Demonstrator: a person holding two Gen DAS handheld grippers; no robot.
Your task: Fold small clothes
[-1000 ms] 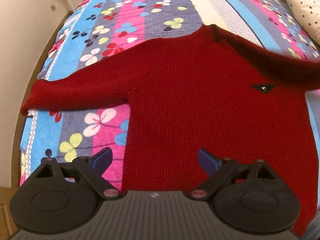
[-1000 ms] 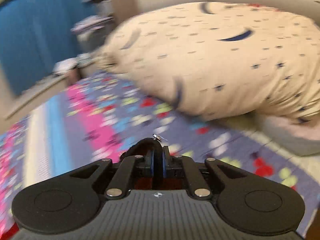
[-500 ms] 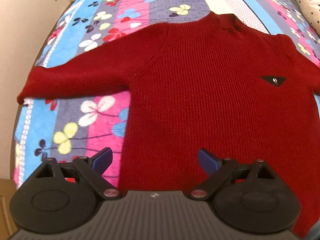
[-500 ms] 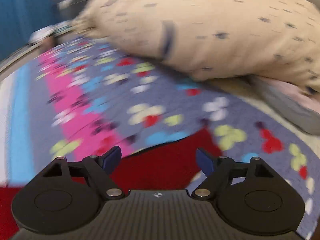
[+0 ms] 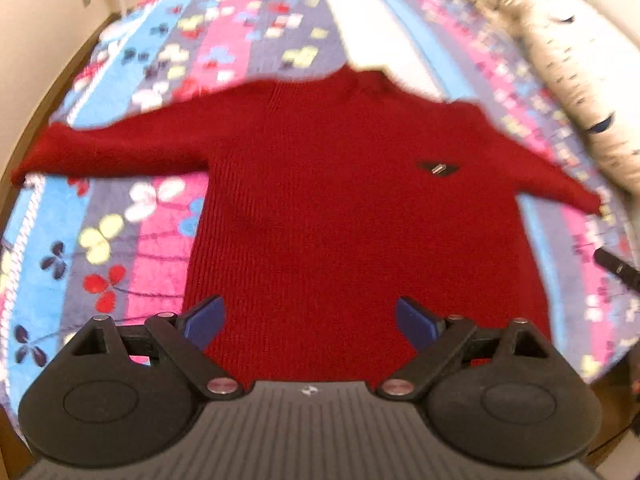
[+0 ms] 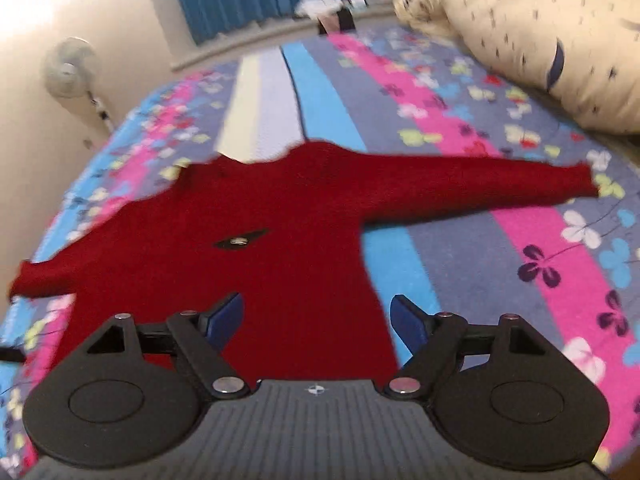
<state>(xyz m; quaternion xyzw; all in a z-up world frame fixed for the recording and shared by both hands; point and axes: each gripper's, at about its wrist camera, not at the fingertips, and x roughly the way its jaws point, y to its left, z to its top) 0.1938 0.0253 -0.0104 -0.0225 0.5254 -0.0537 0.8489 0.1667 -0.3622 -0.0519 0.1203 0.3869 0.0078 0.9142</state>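
Left wrist view has the left gripper [image 5: 308, 320] spread wide and empty above the hem of a dark red knitted sweater [image 5: 344, 208], which lies flat ahead, both sleeves stretched out, on a floral striped fleece blanket [image 5: 120, 232]. Beyond the right gripper [image 6: 316, 316] (likewise released, nothing between its blue pads [image 6: 224, 316]) the sweater extends forward and leftward.

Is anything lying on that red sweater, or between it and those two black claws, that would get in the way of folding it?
Nothing visible does. The red sweater lies flat on the bedspread, sleeves spread, nothing on top.
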